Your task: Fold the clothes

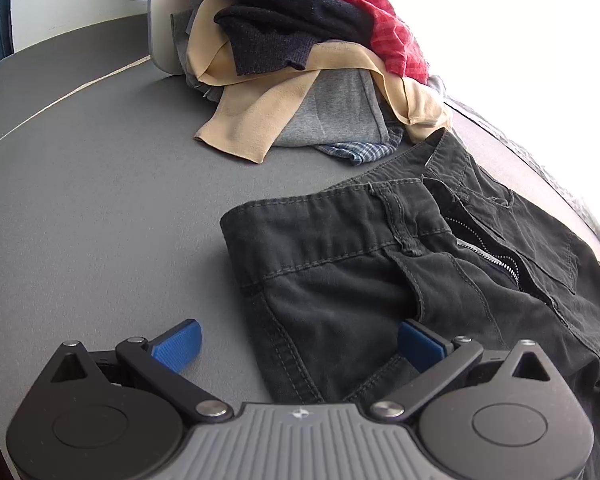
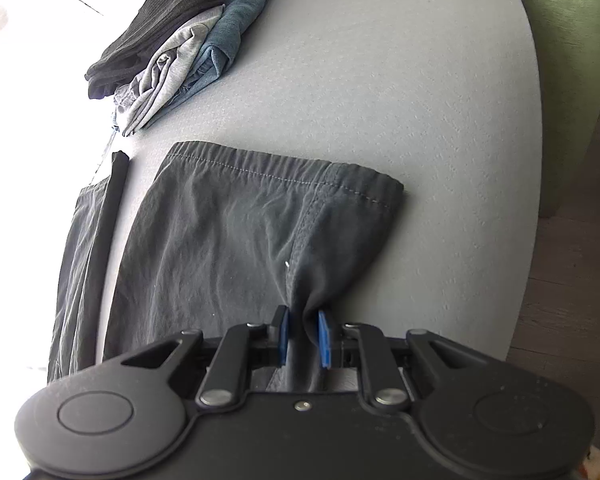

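Observation:
Dark grey trousers (image 1: 380,264) lie on the grey table (image 1: 100,184), waistband and open zip facing the left wrist view. My left gripper (image 1: 300,340) stands wide open over the waist's near edge, one blue pad over bare table, the other over the cloth, gripping nothing. In the right wrist view the trouser leg (image 2: 228,240) lies flat with its hem toward the far side. My right gripper (image 2: 304,336) is shut on a bunched fold of that leg, the cloth pinched between the blue pads.
An unfolded heap (image 1: 300,52) of red checked, dark knit, beige and grey garments lies at the table's back. A folded stack (image 2: 180,44) of dark, grey and blue clothes sits far left in the right wrist view. A green seat (image 2: 568,60) stands beyond the table's edge.

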`<state>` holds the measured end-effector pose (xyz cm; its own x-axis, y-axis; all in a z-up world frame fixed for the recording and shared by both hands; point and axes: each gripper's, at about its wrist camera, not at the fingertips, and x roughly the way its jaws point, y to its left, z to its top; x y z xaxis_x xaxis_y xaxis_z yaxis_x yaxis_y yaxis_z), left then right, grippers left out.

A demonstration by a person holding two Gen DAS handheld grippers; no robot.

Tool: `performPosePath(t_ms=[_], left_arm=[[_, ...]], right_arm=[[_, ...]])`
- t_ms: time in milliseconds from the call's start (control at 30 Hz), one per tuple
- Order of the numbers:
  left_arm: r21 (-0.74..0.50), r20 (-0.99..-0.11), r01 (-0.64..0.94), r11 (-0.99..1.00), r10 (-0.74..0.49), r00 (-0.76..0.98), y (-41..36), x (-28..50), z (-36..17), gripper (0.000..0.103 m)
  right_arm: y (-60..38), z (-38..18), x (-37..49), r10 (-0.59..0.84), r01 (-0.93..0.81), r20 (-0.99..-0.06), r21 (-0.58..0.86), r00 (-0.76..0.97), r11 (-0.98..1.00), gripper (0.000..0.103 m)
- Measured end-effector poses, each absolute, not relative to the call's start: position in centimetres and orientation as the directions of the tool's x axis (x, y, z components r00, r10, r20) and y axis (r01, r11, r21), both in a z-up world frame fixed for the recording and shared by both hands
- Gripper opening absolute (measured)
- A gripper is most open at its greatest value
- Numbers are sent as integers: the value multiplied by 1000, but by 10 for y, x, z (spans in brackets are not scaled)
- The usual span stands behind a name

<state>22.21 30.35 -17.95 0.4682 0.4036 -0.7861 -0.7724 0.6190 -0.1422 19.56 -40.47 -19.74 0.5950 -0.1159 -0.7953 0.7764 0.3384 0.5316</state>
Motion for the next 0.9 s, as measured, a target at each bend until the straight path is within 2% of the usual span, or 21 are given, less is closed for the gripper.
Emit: performPosePath(t_ms=[133, 333, 400, 533, 633, 667, 700, 733, 767, 800, 900], left_arm=[[-85, -810, -744, 662, 390, 439, 308, 242, -179, 102], [-52, -822, -721, 691, 381, 423, 307, 251, -176, 91], [-35, -824, -711, 703, 381, 418, 305, 254, -175, 87], [-5, -823, -714, 700, 402, 401, 301, 260, -176, 85], [-8, -813, -721, 692, 416, 408, 298, 260, -173, 76], [-11, -810, -726, 688, 420, 410, 298, 260, -172, 68], [-2, -806, -741, 671, 438, 398, 297, 259, -170, 51], [17, -808, -764, 645, 459, 369, 299, 260, -168, 44], [-1, -812, -779, 627, 454, 367, 304, 257, -165, 28], [-23, -816, -792, 610, 446, 367, 309, 255, -161, 18], [-126, -812, -816, 565, 414, 412, 321, 246, -147, 14]], right_arm=[[-403, -198, 194, -128, 763, -781, 537, 611, 360, 16], [-398, -200, 188, -164, 756, -754, 568, 636, 325, 22], [-395, -199, 191, -179, 765, -759, 554, 626, 329, 23], [-391, -195, 199, -205, 787, -780, 504, 592, 356, 23], [-388, -192, 206, -223, 794, -795, 450, 565, 409, 21], [-387, -191, 208, -231, 794, -795, 437, 560, 422, 13], [-387, -190, 209, -239, 794, -795, 428, 558, 431, 13], [-387, -189, 209, -244, 793, -787, 439, 566, 422, 10], [-388, -188, 208, -249, 791, -780, 451, 575, 414, 8], [-388, -186, 208, -255, 788, -770, 463, 584, 407, 8], [-387, -166, 212, -269, 746, -715, 513, 645, 424, 7]])
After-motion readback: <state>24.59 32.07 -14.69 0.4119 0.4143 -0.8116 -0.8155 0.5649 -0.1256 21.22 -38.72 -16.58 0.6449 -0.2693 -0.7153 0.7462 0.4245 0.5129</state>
